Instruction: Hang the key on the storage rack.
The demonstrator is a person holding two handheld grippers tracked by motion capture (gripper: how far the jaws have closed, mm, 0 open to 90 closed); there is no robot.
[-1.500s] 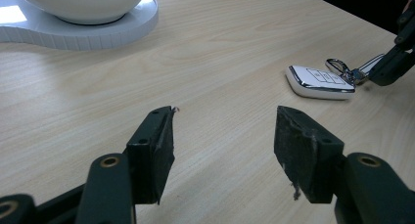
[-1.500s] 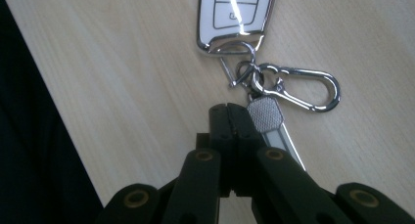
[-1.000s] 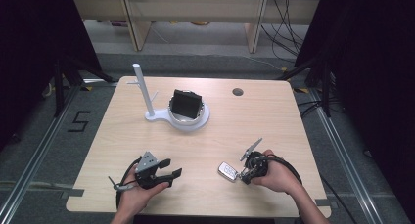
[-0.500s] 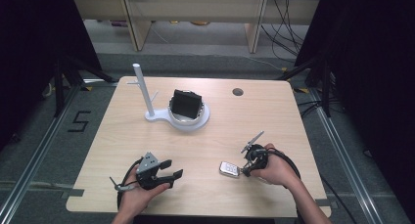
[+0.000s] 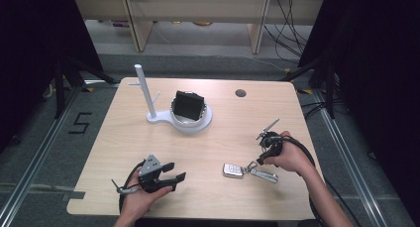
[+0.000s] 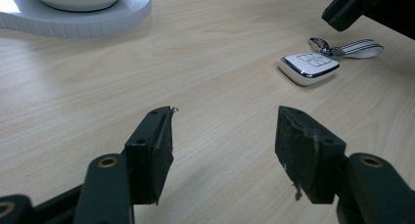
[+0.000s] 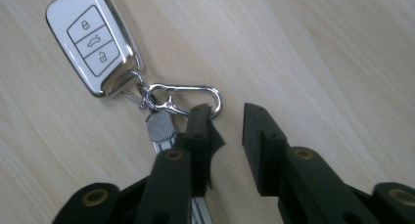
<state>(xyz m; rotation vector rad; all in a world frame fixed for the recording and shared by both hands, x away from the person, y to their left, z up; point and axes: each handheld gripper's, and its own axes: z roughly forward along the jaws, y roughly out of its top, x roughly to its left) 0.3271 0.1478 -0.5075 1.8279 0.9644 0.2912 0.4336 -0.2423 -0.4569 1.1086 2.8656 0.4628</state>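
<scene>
**High view notes: key fob lying released on the table, right gripper's jaws parting**

High view is showing the car key fob lying flat on the wooden table, near the front edge on the person's right side, with its striped strap trailing toward the right gripper. That placement is reading as a set-down: the fob is resting on its own weight, buttons up, nothing pinching it.

Right gripper view is confirming this. The jaws have just been opening and are standing apart with a gap and only bare wood between them. The silver carabiner clip is lying just past the left jaw tip, touching or nearly so; I cannot tell which. The strap is running under that jaw rather than between the pads, so I judge the hold is being let go.

Left gripper is idling low near the front edge, well apart from the fob. Left gripper view is showing its jaws spread wide and empty, aimed toward the fob, probably just waiting clear.

White stand with its upright post and a black item in its dish is sitting near the table's far side, untouched, well apart from both grippers. Its purpose here is not clear.
</scene>
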